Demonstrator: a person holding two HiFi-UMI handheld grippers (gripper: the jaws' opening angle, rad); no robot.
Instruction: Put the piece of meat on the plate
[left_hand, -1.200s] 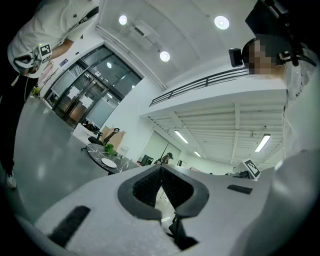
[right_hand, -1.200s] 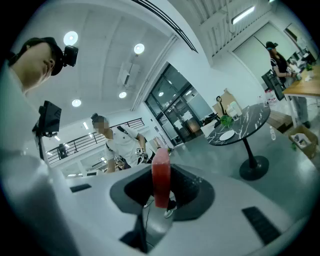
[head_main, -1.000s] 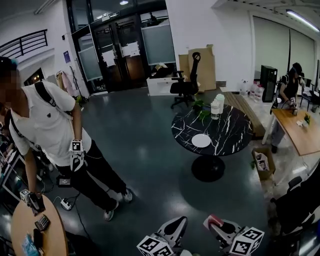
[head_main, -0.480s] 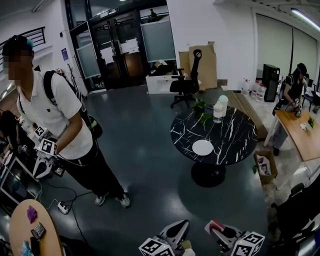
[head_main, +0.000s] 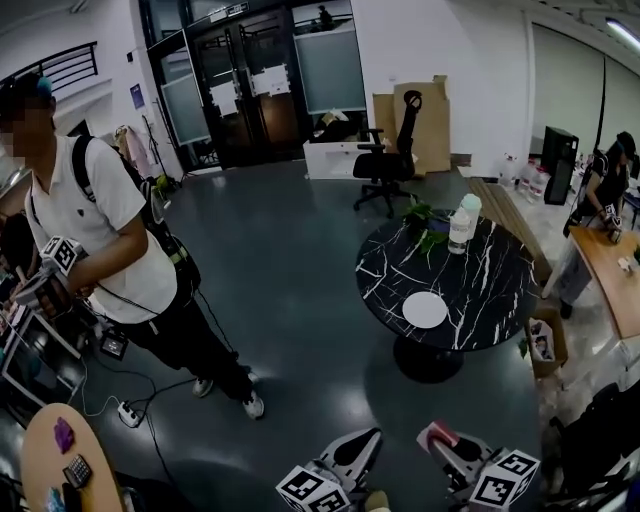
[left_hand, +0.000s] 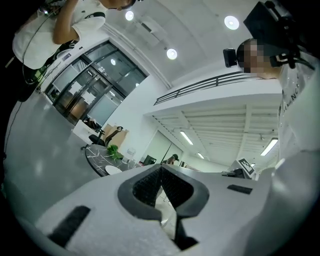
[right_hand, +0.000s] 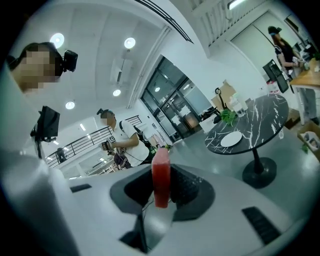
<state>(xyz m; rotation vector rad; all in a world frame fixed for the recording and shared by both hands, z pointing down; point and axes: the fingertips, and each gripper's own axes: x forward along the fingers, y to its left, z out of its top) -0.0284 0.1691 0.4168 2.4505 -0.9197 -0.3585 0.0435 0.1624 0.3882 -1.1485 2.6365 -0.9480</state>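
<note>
A white plate (head_main: 425, 309) lies on a round black marble table (head_main: 470, 260) across the dark floor, well ahead of both grippers. At the bottom edge of the head view, my right gripper (head_main: 434, 438) is shut on a red piece of meat (head_main: 438, 433). In the right gripper view the meat (right_hand: 161, 176) stands upright between the pads, with the plate (right_hand: 231, 139) far beyond it. My left gripper (head_main: 368, 441) is beside the right one. Its pads (left_hand: 150, 184) meet with nothing between them, and the plate (left_hand: 113, 170) shows small in the distance.
A person in a white shirt (head_main: 100, 240) stands at the left holding grippers, with cables and a power strip (head_main: 128, 410) on the floor nearby. A bottle (head_main: 459, 230) and a plant (head_main: 430, 220) share the black table. A cardboard box (head_main: 541, 342) sits by the table foot, and an office chair (head_main: 385, 165) is behind.
The head view has shifted: the black table and plate now sit further right and lower, and look a little nearer. The person in white has stepped left. Both grippers stay at the bottom edge, the meat still held.
</note>
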